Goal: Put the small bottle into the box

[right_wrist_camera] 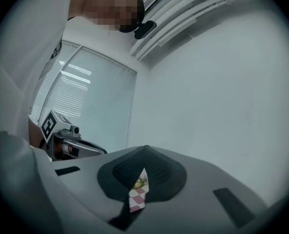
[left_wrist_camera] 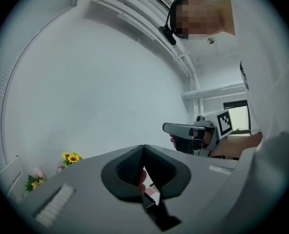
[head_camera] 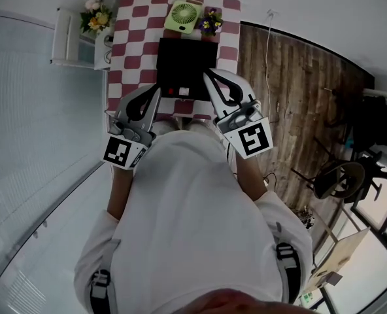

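Near my chest, left hand-held gripper (head_camera: 157,91) and right hand-held gripper (head_camera: 207,75) both pinched together, empty; black box (head_camera: 180,64) just beyond, on the desk (head_camera: 131,51).

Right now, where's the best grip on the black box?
Probably its near wall, from the person's side: the black box sits square-on, and that edge lies closest to the left gripper and right gripper, while a green fan and flowers crowd the far side. Both jaws are shut; open first.
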`<state>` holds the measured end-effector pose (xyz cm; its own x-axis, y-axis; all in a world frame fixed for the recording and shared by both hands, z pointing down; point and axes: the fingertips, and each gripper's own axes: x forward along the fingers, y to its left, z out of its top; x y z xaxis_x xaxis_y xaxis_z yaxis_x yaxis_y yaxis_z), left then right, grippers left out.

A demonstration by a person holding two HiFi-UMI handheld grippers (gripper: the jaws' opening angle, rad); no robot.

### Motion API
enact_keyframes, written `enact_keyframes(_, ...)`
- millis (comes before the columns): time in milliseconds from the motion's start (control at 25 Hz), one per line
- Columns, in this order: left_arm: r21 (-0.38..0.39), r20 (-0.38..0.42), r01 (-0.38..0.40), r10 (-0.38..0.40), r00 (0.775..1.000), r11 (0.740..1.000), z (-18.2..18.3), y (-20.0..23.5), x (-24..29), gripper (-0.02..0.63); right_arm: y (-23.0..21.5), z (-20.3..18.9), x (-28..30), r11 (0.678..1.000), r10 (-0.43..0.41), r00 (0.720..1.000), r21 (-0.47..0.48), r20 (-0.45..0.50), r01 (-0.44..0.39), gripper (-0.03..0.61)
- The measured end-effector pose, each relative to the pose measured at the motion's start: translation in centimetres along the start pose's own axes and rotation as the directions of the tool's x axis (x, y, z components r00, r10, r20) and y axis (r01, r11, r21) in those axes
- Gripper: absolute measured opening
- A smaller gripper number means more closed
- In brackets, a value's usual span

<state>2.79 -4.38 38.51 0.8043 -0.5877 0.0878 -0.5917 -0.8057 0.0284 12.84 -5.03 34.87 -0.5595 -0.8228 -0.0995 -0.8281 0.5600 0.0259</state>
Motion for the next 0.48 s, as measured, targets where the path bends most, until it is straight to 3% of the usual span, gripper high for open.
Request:
enact_keyframes(280, -0.052, 0.058, 0.035, -0.032, 0.998, 0.998, 1.1, 2.9, -3.1, 0.002, 3.7, 1.8, 2.8, 0.999, -0.029, 0.999, -0.022, -0.025, 0.028, 0.000)
enact_keyframes(480, -0.030, 0.061, 0.068, -0.066, 0.996, 0.997, 1.2, 5.3, -6.3, 0.002, 6.9, 2.5, 5.5, 0.999, -0.041, 0.998, -0.027, -0.043, 0.040, 0.000)
